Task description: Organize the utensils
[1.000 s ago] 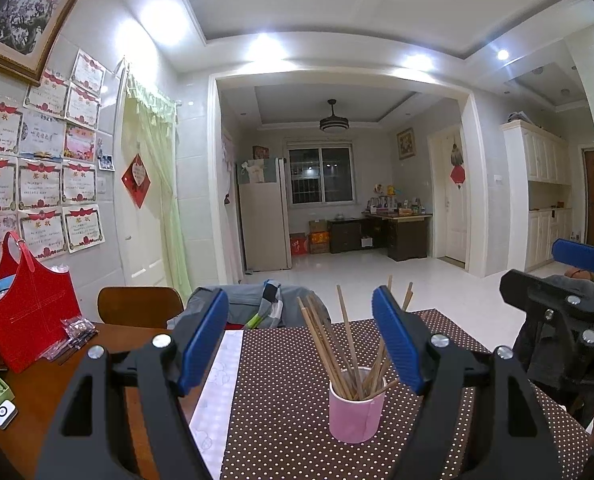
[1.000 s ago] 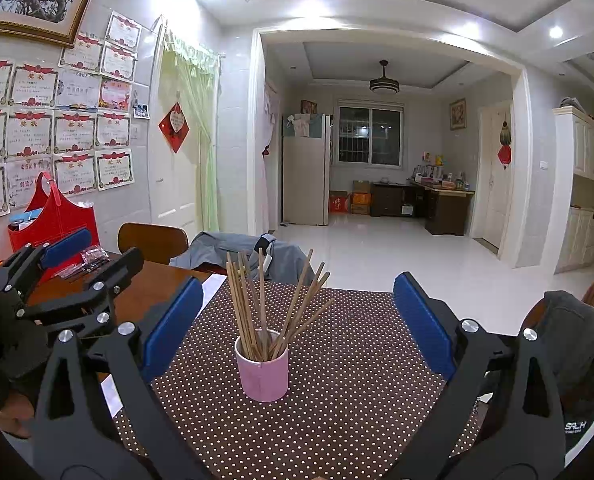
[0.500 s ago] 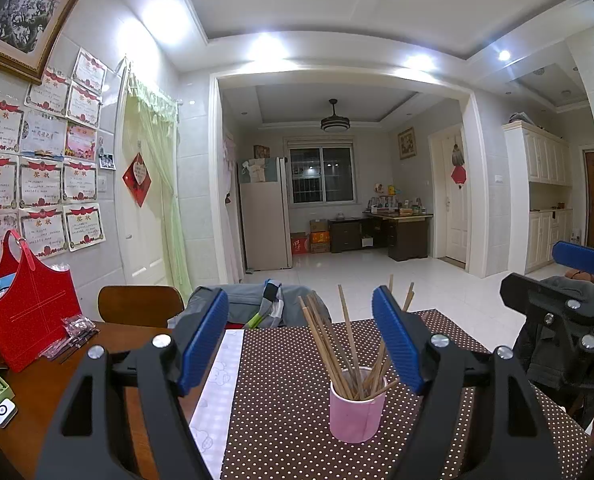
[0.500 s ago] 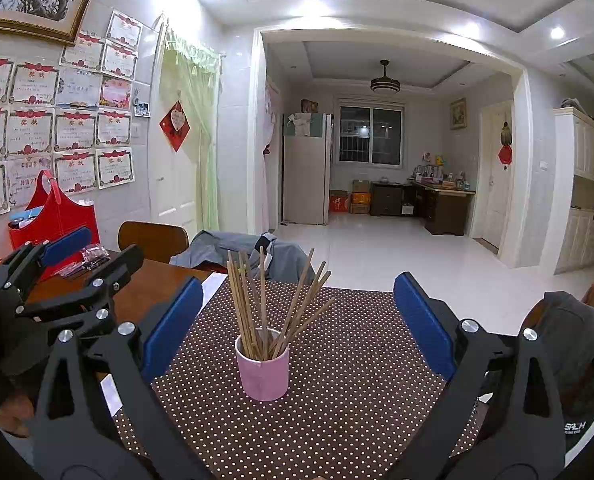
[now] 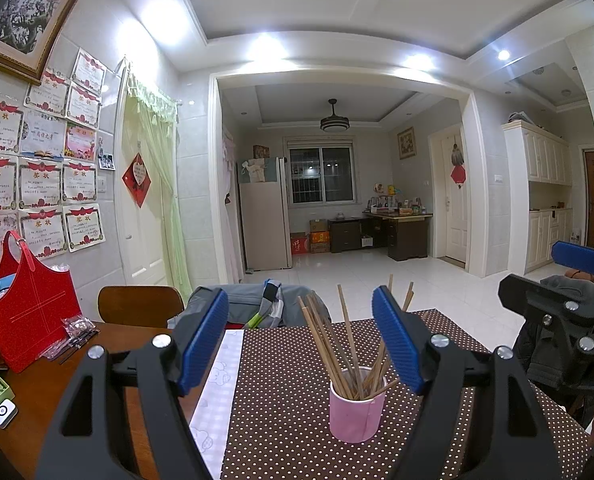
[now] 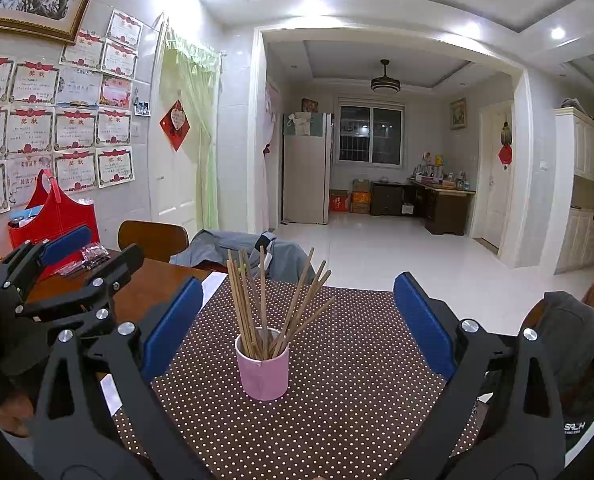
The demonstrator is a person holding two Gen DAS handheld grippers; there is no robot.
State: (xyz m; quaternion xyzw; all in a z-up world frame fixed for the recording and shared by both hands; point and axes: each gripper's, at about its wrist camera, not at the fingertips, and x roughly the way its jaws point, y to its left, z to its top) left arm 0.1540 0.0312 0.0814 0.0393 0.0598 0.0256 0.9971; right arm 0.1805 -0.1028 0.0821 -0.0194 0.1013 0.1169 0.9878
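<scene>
The left gripper [image 5: 300,344] and right gripper [image 6: 297,320] are both hovering released and empty, while the pink cup [image 6: 261,368] of chopsticks [image 6: 257,300] is standing upright on the counter's dotted mat [image 6: 357,400] between them.

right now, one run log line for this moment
stage: pre-grasp | left gripper: open, empty | right gripper: open, empty | chopsticks: upright in pink cup
</scene>
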